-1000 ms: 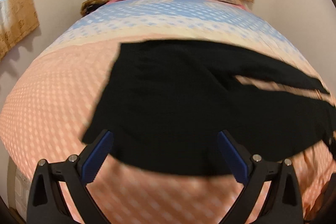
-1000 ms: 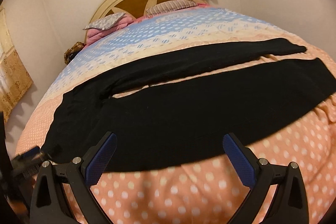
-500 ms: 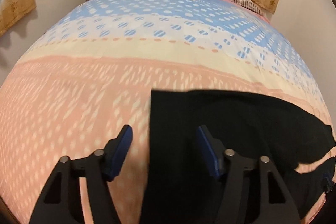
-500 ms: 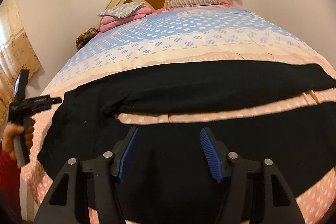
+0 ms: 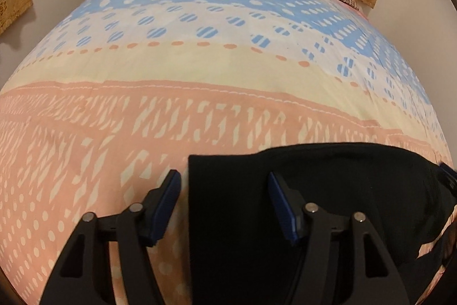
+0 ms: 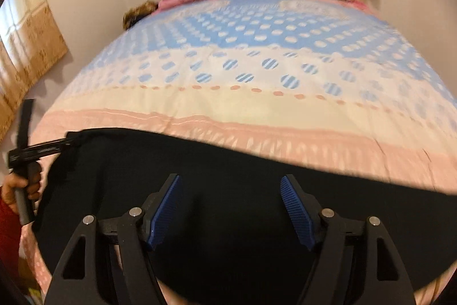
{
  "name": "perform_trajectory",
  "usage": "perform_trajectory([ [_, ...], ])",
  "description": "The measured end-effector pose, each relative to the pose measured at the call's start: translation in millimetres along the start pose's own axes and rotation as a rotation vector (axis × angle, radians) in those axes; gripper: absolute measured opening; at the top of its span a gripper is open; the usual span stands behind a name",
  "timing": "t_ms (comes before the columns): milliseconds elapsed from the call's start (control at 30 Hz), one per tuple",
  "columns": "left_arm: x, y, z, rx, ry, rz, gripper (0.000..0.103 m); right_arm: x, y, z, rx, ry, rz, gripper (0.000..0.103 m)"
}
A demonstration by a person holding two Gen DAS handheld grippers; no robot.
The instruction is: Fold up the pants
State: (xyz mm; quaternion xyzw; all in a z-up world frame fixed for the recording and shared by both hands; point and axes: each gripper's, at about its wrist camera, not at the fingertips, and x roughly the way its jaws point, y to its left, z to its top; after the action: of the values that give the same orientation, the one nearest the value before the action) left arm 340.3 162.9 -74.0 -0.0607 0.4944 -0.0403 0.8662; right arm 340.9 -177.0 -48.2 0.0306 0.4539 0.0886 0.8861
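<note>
**Both claws spread over the dark trousers**

The left gripper [image 5: 224,192] has its blue-padded jaws spread apart, pinching nothing; the corner edge of the flat black fabric pants [image 5: 328,205] lies between them, the right pad over cloth, the left pad over the peach, cream and blue dotted quilt [image 5: 200,70]. The right gripper [image 6: 230,200], jaws likewise spread, is above the pants [image 6: 228,162], which extend to both sides beneath it. Far left of it, the left gripper [image 6: 64,143] touches the pants' corner.
</note>
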Motion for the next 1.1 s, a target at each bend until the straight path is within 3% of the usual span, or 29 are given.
perform_trajectory([
  [100, 1.7, 0.9, 3.2, 0.006, -0.003, -0.020, 0.056, 28.2, -7.7, 14.0, -0.023, 0.051, 0.029, 0.072],
  [300, 6.1, -2.1, 7.1, 0.017, -0.026, -0.018, 0.052, 59.7, -3.8, 16.3, -0.138, 0.106, 0.000, 0.072],
  [333, 6.7, -3.6, 7.0, 0.026, -0.034, -0.010, 0.049, 58.6, -1.4, 16.1, -0.155, 0.108, 0.002, 0.065],
  [367, 7.5, -5.3, 6.7, 0.035, -0.040, -0.003, 0.047, 57.0, 2.3, 15.4, -0.173, 0.105, 0.012, 0.044],
  [433, 6.6, -8.3, 7.1, 0.038, -0.050, -0.014, 0.034, 55.1, 6.3, 16.3, -0.190, 0.109, 0.043, 0.022],
  [533, 1.6, -11.4, 8.4, 0.033, -0.056, -0.018, 0.027, 54.6, 12.3, 19.0, -0.192, 0.109, 0.028, 0.008],
  [667, -32.0, -19.5, 5.9, 0.073, -0.149, 0.009, 0.027, 14.5, 20.3, 19.0, -0.163, 0.019, 0.031, 0.003],
  [867, -100.8, -12.6, -17.4, 0.064, -0.311, -0.052, 0.027, -77.2, 39.6, 3.9, -0.172, -0.154, 0.072, 0.000],
  [1000, -129.3, -13.7, -51.1, 0.109, -0.401, -0.042, 0.030, -133.9, 61.7, -32.6, -0.203, -0.242, 0.101, 0.000],
  [1100, -136.5, -12.8, -74.5, 0.130, -0.446, -0.036, 0.030, -145.3, 74.2, -62.3, -0.231, -0.226, 0.112, 0.000],
])
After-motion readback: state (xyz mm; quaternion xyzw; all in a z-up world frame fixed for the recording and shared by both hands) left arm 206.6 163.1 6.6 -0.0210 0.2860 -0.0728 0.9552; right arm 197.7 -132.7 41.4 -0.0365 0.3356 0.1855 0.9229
